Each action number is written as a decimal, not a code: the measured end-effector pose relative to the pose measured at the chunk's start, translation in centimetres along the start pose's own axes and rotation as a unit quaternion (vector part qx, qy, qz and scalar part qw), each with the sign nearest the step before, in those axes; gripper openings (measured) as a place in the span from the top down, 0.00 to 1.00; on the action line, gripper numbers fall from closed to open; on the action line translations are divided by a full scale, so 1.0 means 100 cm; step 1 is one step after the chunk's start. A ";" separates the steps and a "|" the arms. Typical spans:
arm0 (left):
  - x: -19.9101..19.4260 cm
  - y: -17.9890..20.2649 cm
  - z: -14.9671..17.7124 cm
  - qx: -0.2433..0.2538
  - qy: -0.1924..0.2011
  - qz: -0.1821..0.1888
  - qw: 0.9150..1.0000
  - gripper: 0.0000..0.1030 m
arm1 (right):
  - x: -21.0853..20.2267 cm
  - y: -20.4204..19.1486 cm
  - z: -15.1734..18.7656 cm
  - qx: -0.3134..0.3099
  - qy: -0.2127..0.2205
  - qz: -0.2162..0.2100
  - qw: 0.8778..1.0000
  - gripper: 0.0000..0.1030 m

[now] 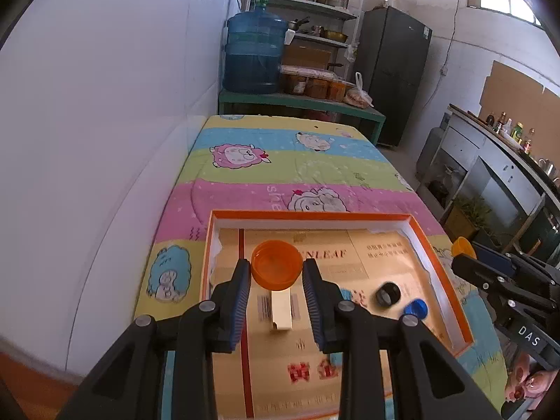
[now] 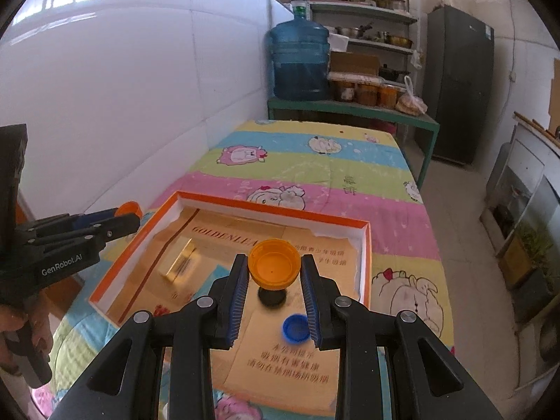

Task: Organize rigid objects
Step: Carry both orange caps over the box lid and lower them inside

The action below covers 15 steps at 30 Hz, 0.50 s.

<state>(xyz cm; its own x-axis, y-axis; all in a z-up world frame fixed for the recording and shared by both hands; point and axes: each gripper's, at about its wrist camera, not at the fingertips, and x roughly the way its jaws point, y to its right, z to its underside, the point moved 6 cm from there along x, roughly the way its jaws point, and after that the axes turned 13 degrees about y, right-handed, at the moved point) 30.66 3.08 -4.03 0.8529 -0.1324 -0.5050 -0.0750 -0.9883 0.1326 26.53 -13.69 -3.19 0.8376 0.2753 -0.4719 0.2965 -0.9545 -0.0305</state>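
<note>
Both grippers were up over the box, each with a cap in its grip! The left gripper [image 1: 276, 273] had its blue-ribbed fingers [image 1: 241, 294] clamped on an orange cap [image 1: 276, 266], hollow side up, held above the left half of the orange-rimmed box [image 1: 308, 215]. Below it, on the box floor, stood a small cream carton [image 1: 281, 309]. Over on the right, the right gripper [image 2: 274, 273] was pinched onto a yellow-orange cap [image 2: 274, 266], also hollow side up, with both pads pressed against its rim. Under that cap lay a black cap [image 2: 271, 296], partly hidden, and just nearer and to the right sat a blue cap [image 2: 295, 329], both resting on the printed gold liner inside the box. From the left view, those two lay close together by the box's right wall. The box itself sat on a striped cartoon tablecloth [image 1: 280, 161], close to the white wall on the left. At the far end, a big blue water jug [image 2: 300, 59] stood on a green bench [image 2: 350, 110], with shelves and a dark fridge [image 2: 458, 84] beyond it.
</note>
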 end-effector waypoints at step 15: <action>0.076 -0.016 -0.006 -0.016 -0.060 -0.014 0.998 0.70 | 0.072 0.025 -0.004 0.000 -0.050 0.004 0.999 0.70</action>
<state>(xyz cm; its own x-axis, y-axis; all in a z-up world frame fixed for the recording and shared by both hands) 37.58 3.65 -7.60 0.7860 -0.1154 -0.6074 -0.0338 -0.9890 0.1442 33.51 -14.07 -6.34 0.7902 0.2556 -0.5570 0.2910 -0.9564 -0.0261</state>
